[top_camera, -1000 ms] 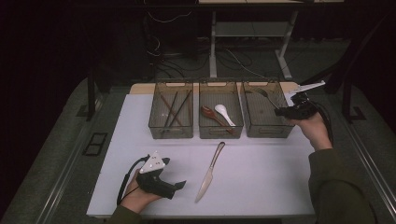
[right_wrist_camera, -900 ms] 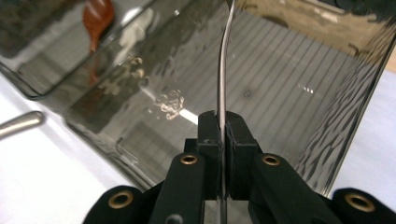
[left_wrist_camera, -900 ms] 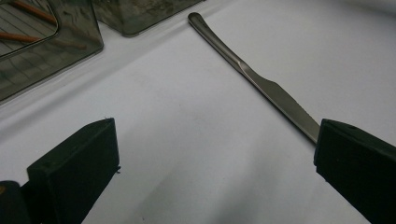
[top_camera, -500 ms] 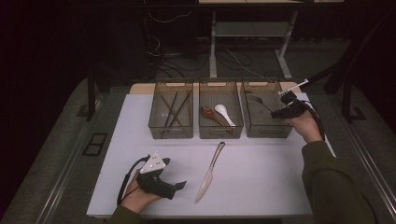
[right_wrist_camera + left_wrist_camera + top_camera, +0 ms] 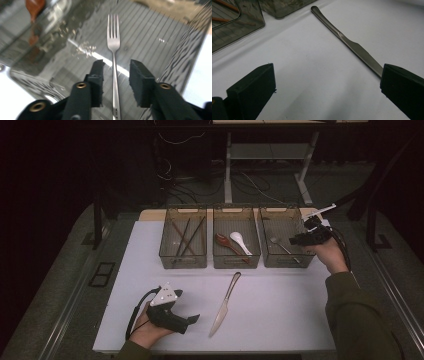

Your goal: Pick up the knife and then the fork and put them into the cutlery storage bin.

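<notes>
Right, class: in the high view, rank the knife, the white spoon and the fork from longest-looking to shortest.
1. knife
2. and 3. fork and white spoon: they look alike in length, so unranked.

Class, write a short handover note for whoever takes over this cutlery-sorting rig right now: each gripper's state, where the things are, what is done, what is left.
Right gripper: over the right bin, jaws have just been opening; the fork lies in the bin between the pads, not pinched.
Left gripper: open, low over the white table, near the blade of the knife.
Left bin: chopsticks. Middle bin: two spoons.
Done: fork released into its bin.
Left: the knife is not yet picked up or sorted.
</notes>
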Demonstrator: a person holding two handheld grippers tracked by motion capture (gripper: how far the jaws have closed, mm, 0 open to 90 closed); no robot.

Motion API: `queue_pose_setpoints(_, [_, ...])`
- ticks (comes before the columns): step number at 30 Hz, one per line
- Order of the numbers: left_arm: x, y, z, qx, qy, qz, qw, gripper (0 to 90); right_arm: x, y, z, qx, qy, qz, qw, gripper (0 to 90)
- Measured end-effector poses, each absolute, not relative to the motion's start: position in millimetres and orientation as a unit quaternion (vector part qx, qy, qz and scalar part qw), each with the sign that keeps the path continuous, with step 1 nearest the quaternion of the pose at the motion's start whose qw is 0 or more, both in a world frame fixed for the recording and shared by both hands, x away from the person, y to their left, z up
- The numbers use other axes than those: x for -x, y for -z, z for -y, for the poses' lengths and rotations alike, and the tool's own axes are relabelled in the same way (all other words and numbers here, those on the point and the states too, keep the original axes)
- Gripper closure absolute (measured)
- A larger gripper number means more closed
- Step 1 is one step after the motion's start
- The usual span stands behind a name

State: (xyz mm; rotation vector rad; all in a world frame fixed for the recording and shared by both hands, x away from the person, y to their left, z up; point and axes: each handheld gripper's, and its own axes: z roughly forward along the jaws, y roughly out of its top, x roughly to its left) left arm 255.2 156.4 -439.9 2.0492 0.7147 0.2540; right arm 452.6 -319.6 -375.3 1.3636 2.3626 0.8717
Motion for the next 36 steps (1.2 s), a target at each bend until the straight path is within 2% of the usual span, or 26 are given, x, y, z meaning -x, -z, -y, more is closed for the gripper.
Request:
queue_pose_setpoints(5, [-255.3,439.8,-156.2,-0.833,-0.103,-0.291,0.459,0.0,-435.3,357.8,324.4,-0.464,-0.365,-0.795,0.141,52.7])
queue_pose_setpoints(7, [-255.2,439.7,-155.8,-0.833,-0.103,-0.291,0.459,0.0,-425.0,352.4,324.4,-0.461,-0.39,-0.785,0.139,45.2])
queue_pose_setpoints(12, [-254.2,438.8,-153.0,-0.833,-0.101,-0.29,0.46,0.0,-394.4,347.8,317.2,-0.422,-0.424,-0.787,0.153,35.6])
queue_pose_setpoints(22, [-254.5,439.2,-151.4,-0.836,-0.1,-0.294,0.452,0.0,-344.1,364.3,298.7,-0.378,-0.458,-0.79,0.155,26.3])
queue_pose_setpoints(26, [-253.9,438.5,-151.8,-0.835,-0.102,-0.295,0.452,2.9,-330.6,378.0,296.5,-0.38,-0.463,-0.786,0.149,21.6])
queue_pose_setpoints(28, [-253.9,438.2,-151.7,-0.836,-0.104,-0.297,0.45,6.0,-323.2,385.1,295.0,-0.381,-0.466,-0.786,0.143,20.0])
queue_pose_setpoints(33, [-253.9,434.4,-150.3,-0.831,-0.098,-0.302,0.457,20.2,-306.1,400.3,291.2,-0.375,-0.465,-0.789,0.141,18.6])
queue_pose_setpoints(36, [-254.5,431.1,-147.3,-0.829,-0.087,-0.301,0.463,35.7,-297.1,409.7,288.7,-0.371,-0.469,-0.79,0.136,18.4])
